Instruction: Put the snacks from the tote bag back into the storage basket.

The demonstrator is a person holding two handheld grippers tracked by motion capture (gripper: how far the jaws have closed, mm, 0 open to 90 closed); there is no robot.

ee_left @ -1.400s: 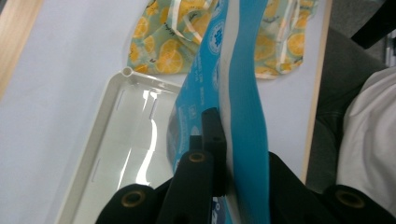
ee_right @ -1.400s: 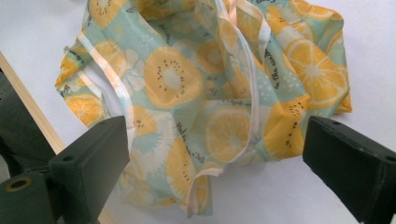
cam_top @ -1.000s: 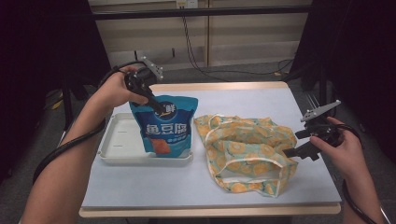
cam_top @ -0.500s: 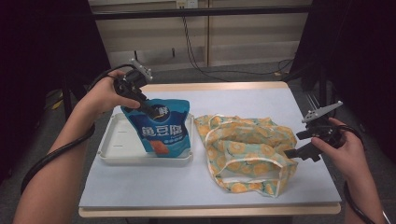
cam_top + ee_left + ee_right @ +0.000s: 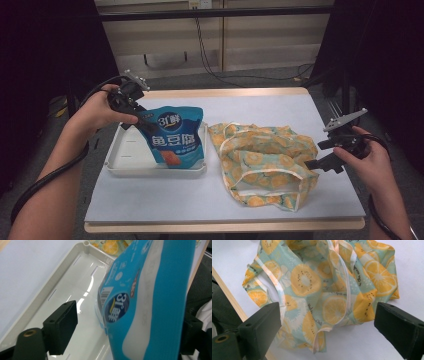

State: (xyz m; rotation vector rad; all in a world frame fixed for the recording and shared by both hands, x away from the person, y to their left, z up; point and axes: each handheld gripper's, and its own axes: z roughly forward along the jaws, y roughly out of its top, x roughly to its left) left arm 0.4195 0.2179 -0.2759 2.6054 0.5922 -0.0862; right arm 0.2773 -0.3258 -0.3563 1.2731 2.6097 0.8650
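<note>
My left gripper [image 5: 142, 120] has just been opening off the pouch [image 5: 176, 136], which sits between its jaws. Right gripper [image 5: 320, 155] gapes empty. Pouch seems light and slippery, so I'd pinch its top seam.

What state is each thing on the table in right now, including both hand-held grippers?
Blue snack pouch: sealed, propped tilted in the tray.
White tray: holds just the pouch.
Fruit-print cloth bag: crumpled flat, mouth gaping.
Left hand-held gripper: jaws just opened, pouch top between them, one pad clear of it.
Right hand-held gripper: open, holding nothing, beside the bag.
</note>
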